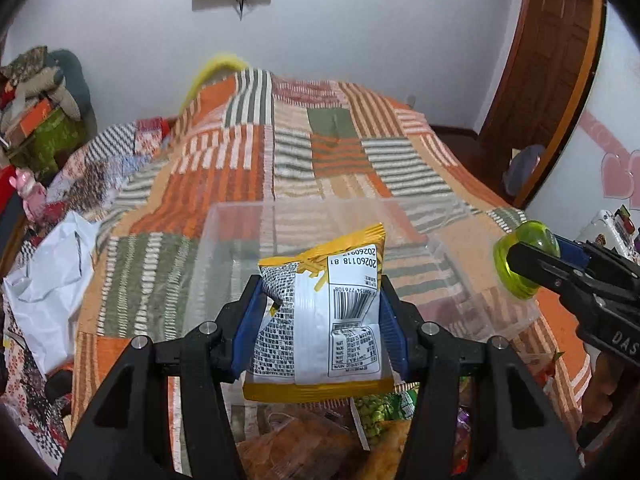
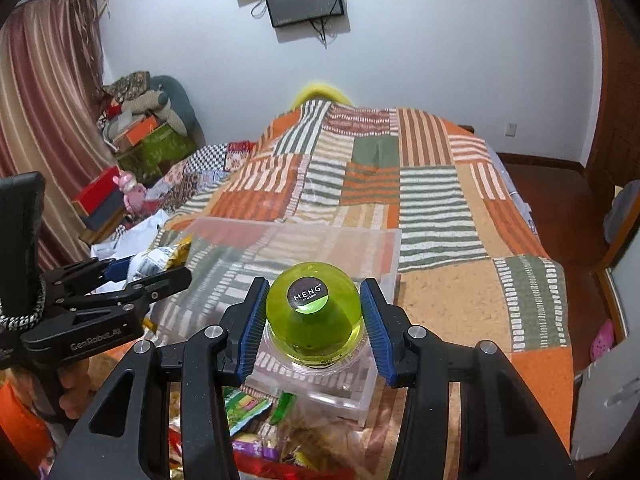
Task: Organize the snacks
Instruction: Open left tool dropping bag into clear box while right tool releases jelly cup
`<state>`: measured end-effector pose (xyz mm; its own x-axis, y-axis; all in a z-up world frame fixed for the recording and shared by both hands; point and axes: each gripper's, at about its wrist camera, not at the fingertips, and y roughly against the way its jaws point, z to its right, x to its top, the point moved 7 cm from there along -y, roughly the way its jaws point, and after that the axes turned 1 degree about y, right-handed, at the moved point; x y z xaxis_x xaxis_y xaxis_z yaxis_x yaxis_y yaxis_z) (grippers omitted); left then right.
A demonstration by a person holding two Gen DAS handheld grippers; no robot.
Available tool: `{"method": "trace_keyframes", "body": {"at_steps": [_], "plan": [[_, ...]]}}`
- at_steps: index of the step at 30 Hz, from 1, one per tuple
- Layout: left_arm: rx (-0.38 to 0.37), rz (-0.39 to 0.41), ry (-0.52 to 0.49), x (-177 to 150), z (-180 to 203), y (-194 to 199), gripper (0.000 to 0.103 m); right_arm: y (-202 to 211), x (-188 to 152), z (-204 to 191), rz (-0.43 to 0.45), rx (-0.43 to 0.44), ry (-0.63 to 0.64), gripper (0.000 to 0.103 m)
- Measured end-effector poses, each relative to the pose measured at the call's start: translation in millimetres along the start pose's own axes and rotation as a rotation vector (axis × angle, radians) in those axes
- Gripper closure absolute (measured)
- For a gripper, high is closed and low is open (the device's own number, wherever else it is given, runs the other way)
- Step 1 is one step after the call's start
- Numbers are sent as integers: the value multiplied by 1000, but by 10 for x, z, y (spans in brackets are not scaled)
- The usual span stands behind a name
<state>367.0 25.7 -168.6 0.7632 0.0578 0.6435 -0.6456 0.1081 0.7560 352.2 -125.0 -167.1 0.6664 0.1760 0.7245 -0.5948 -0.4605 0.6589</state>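
My left gripper is shut on a yellow and white snack bag, held above the near end of a clear plastic box on the bed. My right gripper is shut on a green round jelly cup with a black "MENG" label, held over the box's near right corner. In the left wrist view the right gripper with the green cup is at the right. In the right wrist view the left gripper with the bag is at the left.
A pile of loose snack packets lies on the bed just below both grippers; it also shows in the left wrist view. A patchwork quilt covers the bed. A white plastic bag lies at the left. Boxes and clutter stand beside the bed.
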Motion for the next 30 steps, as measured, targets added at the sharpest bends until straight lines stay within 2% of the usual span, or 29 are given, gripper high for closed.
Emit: {"method": "trace_keyframes", "body": {"at_steps": [2,8,17,23,28,30], "plan": [[-17,-18,5,20,4,-43,49,-60,-12,6,-30,3,5,59],[13,-46,-22,57,21,-167,49,-222,-36,61,-94,-16,25,59],[47,-144,-36,-26,3,-476,49,-358,-90,82,-167,-23,48,59],[65,-164,-45,-69,-8,-540,49,-381,-114,64,-185,-35,75,59],[96,-124,-90,-63,28,-443,48,-336,-85,39,-170,-18,71,58],[88,-117,-89,-63,35,-390,42,-306,-78,35,-165,-16,70,58]]}}
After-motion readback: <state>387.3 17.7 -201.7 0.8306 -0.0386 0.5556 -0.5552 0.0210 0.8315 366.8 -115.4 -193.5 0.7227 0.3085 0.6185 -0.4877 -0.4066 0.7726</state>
